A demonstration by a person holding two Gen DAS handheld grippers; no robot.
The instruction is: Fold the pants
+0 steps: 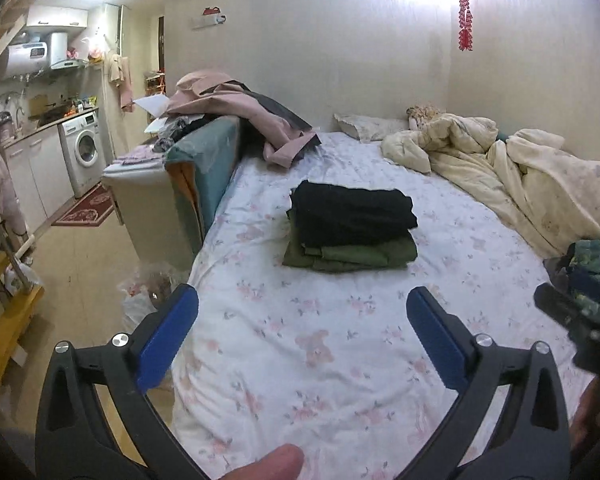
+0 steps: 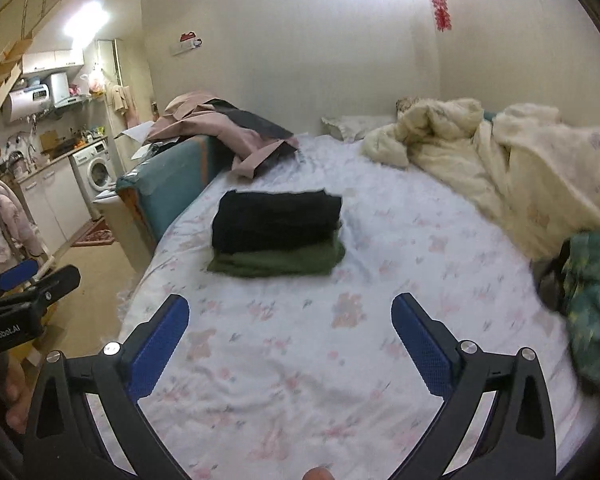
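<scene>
Folded black pants (image 1: 352,212) lie on top of folded green pants (image 1: 356,254) in a stack in the middle of the bed's floral sheet (image 1: 320,340). The stack also shows in the right wrist view, black (image 2: 276,218) over green (image 2: 280,260). My left gripper (image 1: 302,300) is open and empty, held above the sheet, nearer than the stack. My right gripper (image 2: 290,308) is open and empty, also nearer than the stack. A camouflage-patterned garment (image 2: 592,300) lies bunched at the bed's right edge.
A cream duvet (image 1: 500,168) is heaped at the back right. Pink clothes (image 1: 236,112) hang over a teal headboard-like panel (image 1: 204,172) at the left. Beyond it are floor, a washing machine (image 1: 82,152) and kitchen cabinets.
</scene>
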